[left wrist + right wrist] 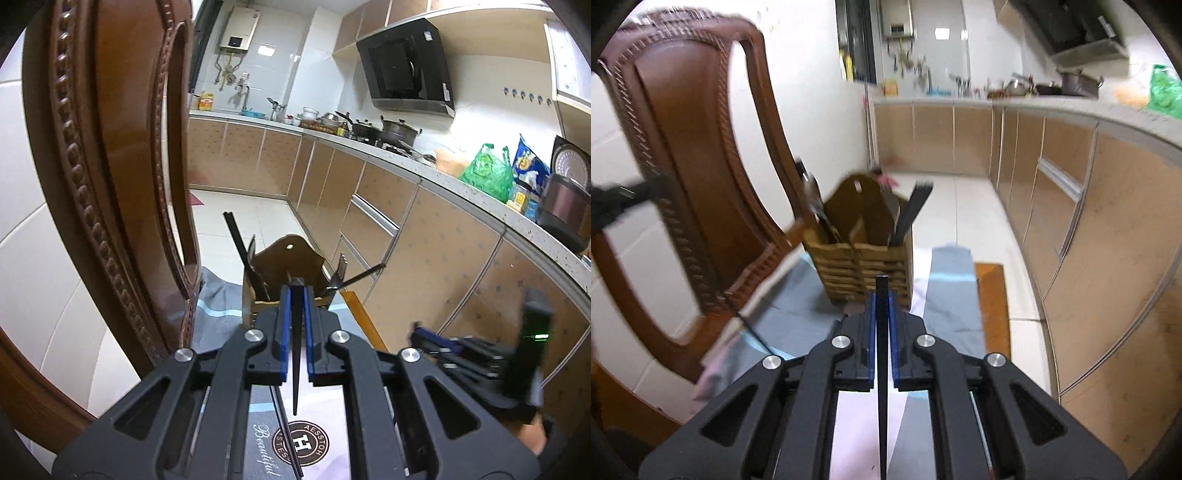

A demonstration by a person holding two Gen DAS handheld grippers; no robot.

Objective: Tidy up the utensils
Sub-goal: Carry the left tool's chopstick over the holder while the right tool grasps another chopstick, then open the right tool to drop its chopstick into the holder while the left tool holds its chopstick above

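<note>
Tabletop holder (864, 254) ahead; both tongs (294, 291) (882, 299) apparently pinch chopsticks (882, 369).

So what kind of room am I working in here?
A home kitchen, it seems: a range hood over pots on the counter, a wall water heater, and a wooden utensil holder ahead.

— What sort of place are we looking at?
— A home kitchen. Cabinets (384, 206) are running along under a speckled counter (476, 192), pots (399, 129) are sitting on the stove beneath a black hood (406, 70), and a water heater (238, 27) is hanging on the tiled wall.
— Anything homely?
— A carved chair (690, 155), grocery bags (487, 171) and a rice cooker (565, 199) are crowding in.
</note>
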